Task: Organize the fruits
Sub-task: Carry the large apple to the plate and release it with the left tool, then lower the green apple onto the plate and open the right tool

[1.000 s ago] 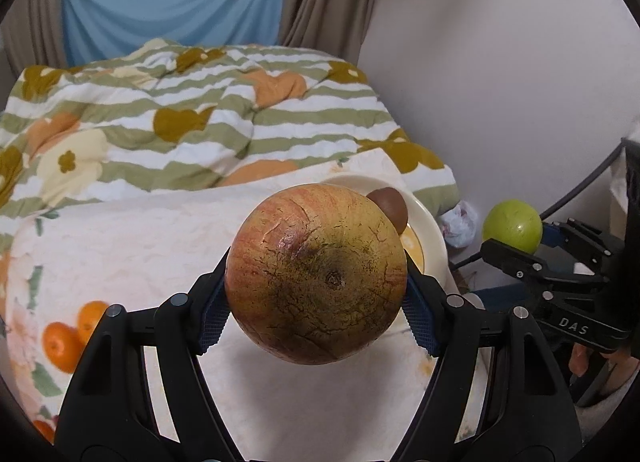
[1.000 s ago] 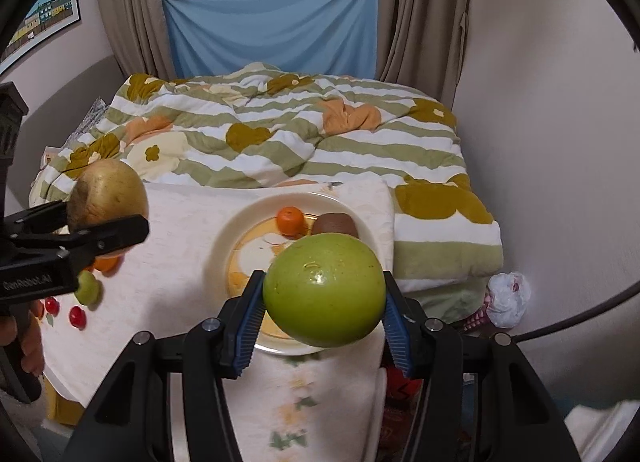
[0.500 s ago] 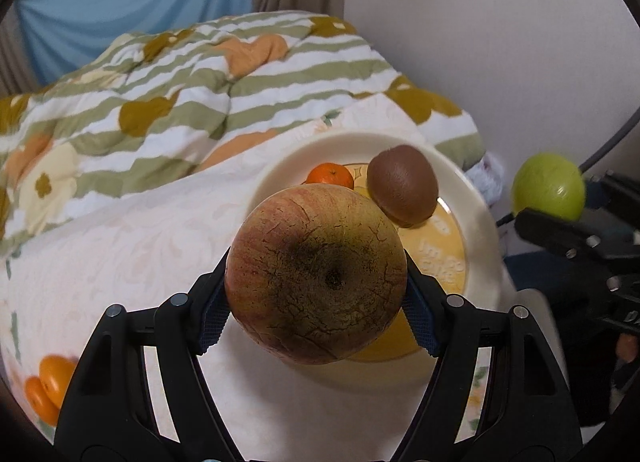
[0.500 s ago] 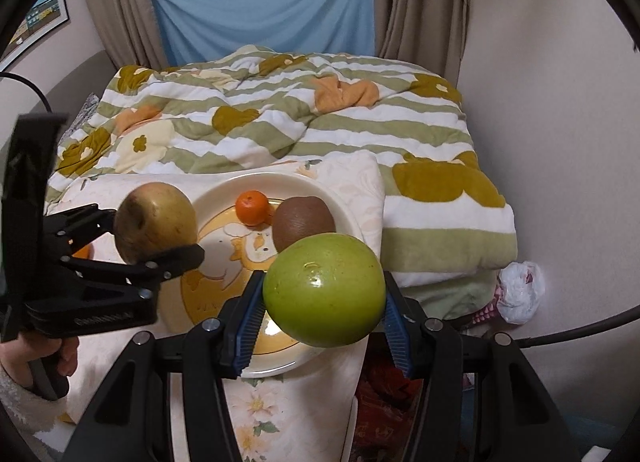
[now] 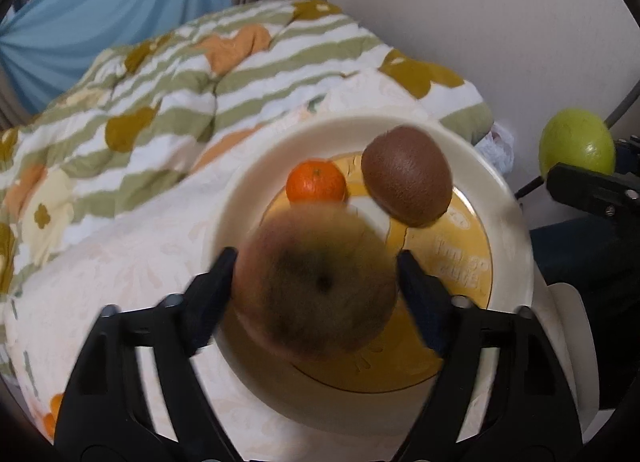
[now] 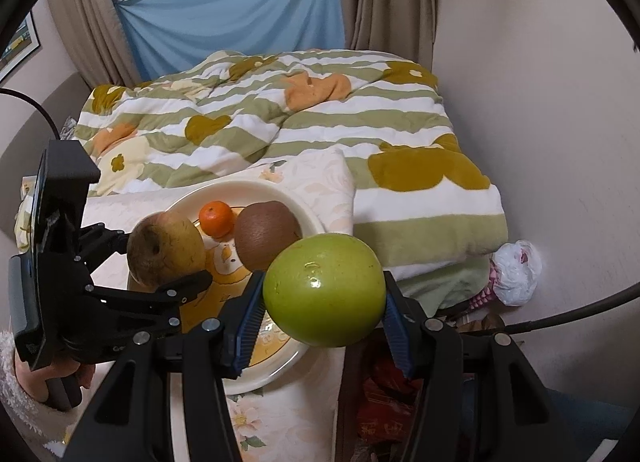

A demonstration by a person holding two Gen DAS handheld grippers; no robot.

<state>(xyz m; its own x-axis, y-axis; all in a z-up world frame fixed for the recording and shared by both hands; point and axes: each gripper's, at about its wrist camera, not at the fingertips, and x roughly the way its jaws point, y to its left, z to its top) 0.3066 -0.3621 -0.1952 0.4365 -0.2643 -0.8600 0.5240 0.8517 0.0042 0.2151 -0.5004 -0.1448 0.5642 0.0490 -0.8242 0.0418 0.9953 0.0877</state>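
A cream plate point(image 5: 508, 222) with a yellow centre holds a small orange point(image 5: 316, 182) and a brown kiwi point(image 5: 408, 178). My left gripper point(image 5: 316, 286) is over the plate. A brownish apple point(image 5: 316, 282), blurred, sits between its jaws, which stand slightly apart from it. In the right wrist view the left gripper point(image 6: 168, 258) and that apple point(image 6: 166, 248) are above the plate point(image 6: 256, 190). My right gripper point(image 6: 324, 298) is shut on a green apple point(image 6: 324, 290), right of the plate; that apple also shows in the left wrist view point(image 5: 576, 146).
The plate rests on a cream floral cloth point(image 6: 324, 178) over a table. A striped green and white duvet point(image 6: 320, 118) lies behind. Printed oranges point(image 5: 52, 414) mark the cloth's left. A white bag point(image 6: 516, 274) lies by the wall.
My left gripper has moved forward and down over the plate; its jaws have opened a little and the brownish apple is blurred between them. My right gripper holds the green apple steady.
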